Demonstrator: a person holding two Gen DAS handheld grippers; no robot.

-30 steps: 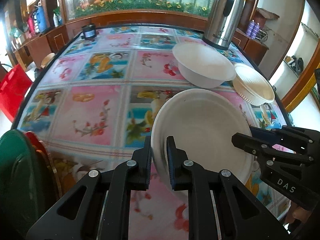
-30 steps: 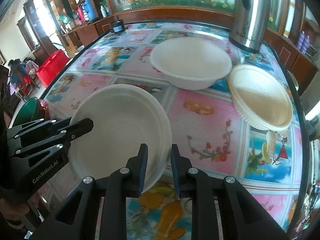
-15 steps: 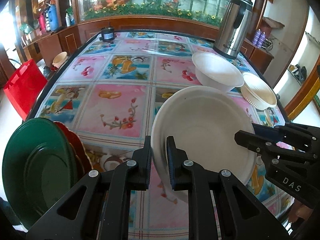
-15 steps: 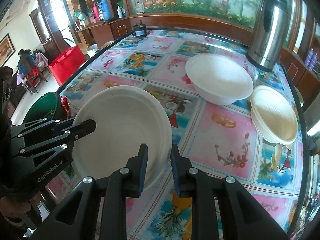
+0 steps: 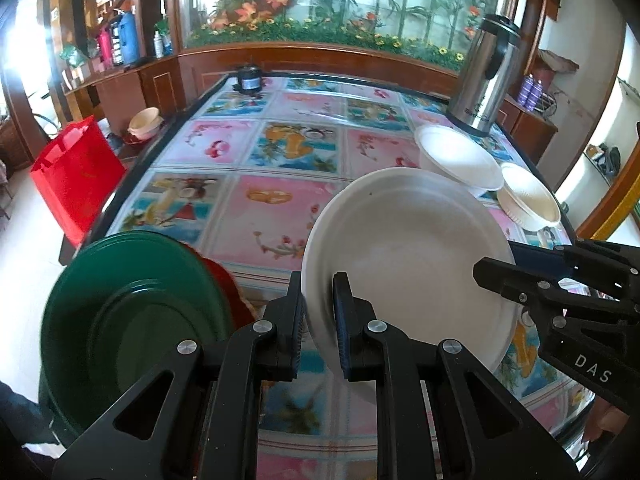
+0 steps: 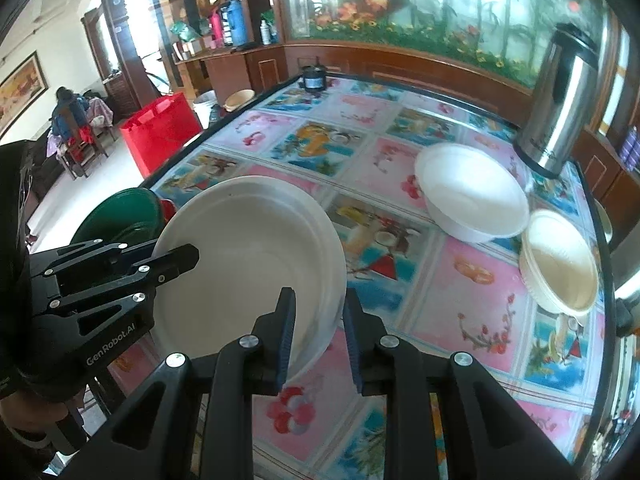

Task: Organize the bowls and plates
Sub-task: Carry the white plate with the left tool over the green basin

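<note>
The left gripper [image 5: 318, 312] and right gripper [image 6: 320, 330] each pinch opposite rims of one white plate [image 5: 408, 256], held tilted above the near tabletop [image 5: 276, 212]. A green plate [image 5: 132, 320] stands near left. Far right sit a white bowl [image 6: 472, 196], a cream ribbed bowl [image 6: 560, 264] and a steel flask [image 6: 560, 100]. Wooden cabinets [image 5: 160, 84] and a red bag [image 5: 76, 176] flank the left.

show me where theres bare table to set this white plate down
Bare: the wide stretch between the green plate and the white bowl, back to the black jar. Crowded: right edge, with that bowl, the cream bowl and the steel flask.
</note>
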